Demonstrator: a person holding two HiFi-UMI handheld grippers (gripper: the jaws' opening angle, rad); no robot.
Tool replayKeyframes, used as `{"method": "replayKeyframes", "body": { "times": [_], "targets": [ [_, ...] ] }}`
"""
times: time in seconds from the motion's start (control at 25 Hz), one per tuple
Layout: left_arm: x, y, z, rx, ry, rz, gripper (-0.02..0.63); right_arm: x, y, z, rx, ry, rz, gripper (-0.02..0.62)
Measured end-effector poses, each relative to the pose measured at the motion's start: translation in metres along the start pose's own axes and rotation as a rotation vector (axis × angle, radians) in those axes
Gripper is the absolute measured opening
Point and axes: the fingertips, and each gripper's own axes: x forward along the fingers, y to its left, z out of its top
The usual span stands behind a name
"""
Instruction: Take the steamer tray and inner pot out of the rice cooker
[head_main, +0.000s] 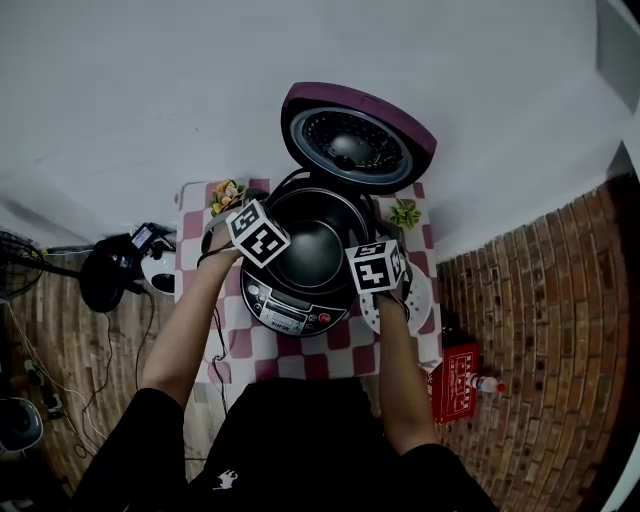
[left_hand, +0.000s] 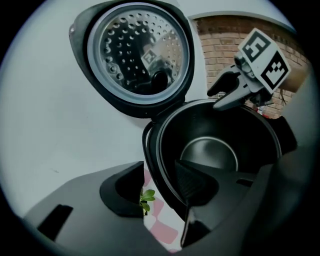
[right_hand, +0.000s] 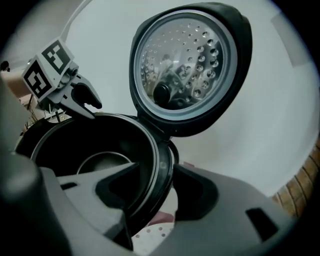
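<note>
**Both grippers spread astride the pot rim; nothing clamped**

The left gripper (left_hand: 162, 187) stood with its black jaws wide apart. One moulded pad was inside the black, smooth-walled round inner pot (head_main: 312, 250) and the other outside the wall. The thin rolled rim ran between them untouched. The pot sat seated in the dark round rice cooker (head_main: 290, 315). Beyond both grippers' tips, the hinged lid (head_main: 355, 140) stood upright: maroon outside, with a shiny perforated metal plate inside.

The right gripper (right_hand: 157, 192) was likewise spread, astride the opposite rim. Neither pad was pressing.

On the right gripper's outer side, a white perforated round steamer tray (head_main: 422, 295) (identity judged from its holes) lay on the pink-and-white checked tablecloth (head_main: 300, 350), already out of the cooker.

Risks, as judged:
- The rim looked thin and glossy, so a shallow bite could slide off once the pot's weight came on.
- The outer pads sat close to the cooker's collar. Closing there might catch the collar with the rim and drag the whole cooker.
- Unequal lift between the two sides would tilt the pot and wedge it in the well.
- A steep pull toward the lid could knock the lid.
</note>
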Motion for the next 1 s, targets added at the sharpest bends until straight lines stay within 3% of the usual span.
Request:
{"method": "replayKeyframes", "body": {
  "times": [0.16, 0.36, 0.68, 0.88, 1.0],
  "targets": [
    [0.009, 0.0, -0.002, 0.026, 0.028, -0.002, 0.178, 0.012, -0.003, -0.004, -0.019, 0.042, -0.016, 0.193],
    [0.012, -0.003, -0.002, -0.029, 0.035, -0.035, 0.14, 0.019, -0.006, -0.008, 0.018, 0.07, -0.015, 0.192],
    [-0.001, -0.004, -0.001, -0.163, -0.017, -0.123, 0.084, 0.007, -0.011, 0.006, 0.094, -0.013, -0.015, 0.153],
    [-0.012, -0.001, 0.003, -0.281, -0.071, -0.204, 0.074, 0.0, -0.011, 0.018, 0.085, -0.042, -0.005, 0.133],
    [-0.02, 0.002, 0.006, -0.382, -0.105, -0.259, 0.064, -0.002, -0.008, 0.02, 0.145, -0.064, 0.045, 0.076]
  ]
}}
